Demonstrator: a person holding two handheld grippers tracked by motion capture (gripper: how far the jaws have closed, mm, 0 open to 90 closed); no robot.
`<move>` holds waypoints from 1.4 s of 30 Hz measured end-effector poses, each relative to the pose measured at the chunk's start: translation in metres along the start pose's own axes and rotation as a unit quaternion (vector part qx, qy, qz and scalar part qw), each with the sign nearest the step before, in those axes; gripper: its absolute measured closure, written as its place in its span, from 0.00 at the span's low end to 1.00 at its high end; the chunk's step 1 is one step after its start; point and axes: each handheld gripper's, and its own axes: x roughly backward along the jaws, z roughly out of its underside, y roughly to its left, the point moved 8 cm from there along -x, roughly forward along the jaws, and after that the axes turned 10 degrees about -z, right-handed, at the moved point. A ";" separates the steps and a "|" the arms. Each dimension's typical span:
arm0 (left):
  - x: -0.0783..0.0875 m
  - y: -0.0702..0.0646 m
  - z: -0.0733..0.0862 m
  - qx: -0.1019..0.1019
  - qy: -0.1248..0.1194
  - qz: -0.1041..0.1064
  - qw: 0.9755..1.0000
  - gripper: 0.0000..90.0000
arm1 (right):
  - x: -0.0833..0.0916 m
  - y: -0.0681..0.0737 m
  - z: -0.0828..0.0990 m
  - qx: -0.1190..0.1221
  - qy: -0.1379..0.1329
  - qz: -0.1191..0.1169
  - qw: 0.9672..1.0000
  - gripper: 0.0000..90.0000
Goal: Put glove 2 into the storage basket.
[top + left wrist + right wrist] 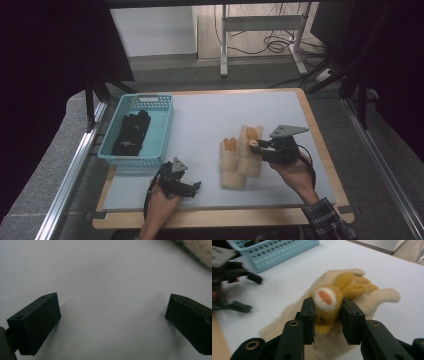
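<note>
Right gripper (327, 315) clamped on cream glove's (250, 162) orange fingertip (326, 303), seemingly for lifting; left gripper (112, 322) spread wide, idle beside basket (162, 131).

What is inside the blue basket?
A pair of black gloves lies inside the blue basket, seen from the high view. They cover part of the basket floor, so whatever may be under them is hidden.

The high view looks forward and down over my whole table (210, 107). My left gripper view faces bare tabletop, very close. My right gripper view looks low across the glove (362, 300) toward the basket (274, 252), which the high view shares.
</note>
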 end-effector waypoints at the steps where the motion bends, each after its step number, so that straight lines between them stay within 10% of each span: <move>1: 0.000 0.000 0.000 0.000 0.000 0.000 1.000 0.00 | -0.002 0.005 -0.001 -0.001 0.001 -0.006 1.000 0.72; 7: 0.000 0.000 0.000 0.000 0.000 0.000 1.000 0.00 | -0.036 0.026 0.002 0.007 0.024 -0.033 0.999 0.72; 17: 0.000 0.000 0.000 -0.003 0.001 0.000 1.000 0.00 | -0.078 0.023 0.036 -0.013 0.068 -0.018 0.997 0.63; 27: 0.000 0.000 0.000 -0.001 0.000 0.000 1.000 0.00 | -0.060 0.012 0.028 -0.026 0.036 -0.012 0.999 0.47; 35: 0.000 0.000 0.000 -0.001 0.001 0.000 1.000 0.00 | -0.038 -0.013 0.045 -0.038 0.050 0.013 0.998 0.91; 42: 0.000 0.000 0.000 -0.001 0.001 0.000 1.000 0.00 | -0.042 -0.009 0.072 -0.041 0.070 -0.004 0.997 0.98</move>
